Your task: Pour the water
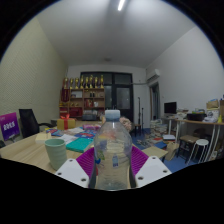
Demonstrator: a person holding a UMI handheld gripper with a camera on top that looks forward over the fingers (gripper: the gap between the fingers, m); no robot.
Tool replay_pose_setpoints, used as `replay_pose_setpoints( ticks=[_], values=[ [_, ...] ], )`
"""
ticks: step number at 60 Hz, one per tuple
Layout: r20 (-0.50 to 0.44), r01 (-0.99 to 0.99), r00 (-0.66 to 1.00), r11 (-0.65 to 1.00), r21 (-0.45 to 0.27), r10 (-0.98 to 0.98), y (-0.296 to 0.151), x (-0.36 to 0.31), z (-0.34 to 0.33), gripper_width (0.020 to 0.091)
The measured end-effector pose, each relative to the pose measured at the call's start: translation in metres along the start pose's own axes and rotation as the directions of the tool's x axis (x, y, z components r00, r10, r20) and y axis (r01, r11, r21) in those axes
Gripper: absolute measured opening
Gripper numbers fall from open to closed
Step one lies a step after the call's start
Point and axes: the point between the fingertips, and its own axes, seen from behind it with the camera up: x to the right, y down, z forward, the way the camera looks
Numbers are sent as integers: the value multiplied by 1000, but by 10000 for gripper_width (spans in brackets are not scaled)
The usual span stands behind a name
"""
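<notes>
Bottle (pixel 112 152) of clear plastic with a white cap stands upright between my two fingers, and my claw (pixel 113 163) grasps it: both purple pads (pixel 86 162) press on its sides. Its lower part is cut off from sight, so I cannot tell if it rests on the table (pixel 30 152). The water level inside is hard to make out. To the left, near me, I count one pale green cup (pixel 56 153), round and smooth, on the wooden table. Beside it lies something flat and teal (pixel 80 145), maybe a book. Far behind, one shelf (pixel 85 98) carries small things too tiny to count. At the far right stand one white stool (pixel 199 148) and a desk (pixel 200 122).
</notes>
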Motion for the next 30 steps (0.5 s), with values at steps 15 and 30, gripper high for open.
replay_pose_setpoints(
  ticks=[15, 30],
  values=[
    [-47, 577, 817, 816, 44, -575, -81, -9, 31, 463],
    [-108, 992, -83, -93, 91, -991, -98, -87, 68, 463]
  ],
)
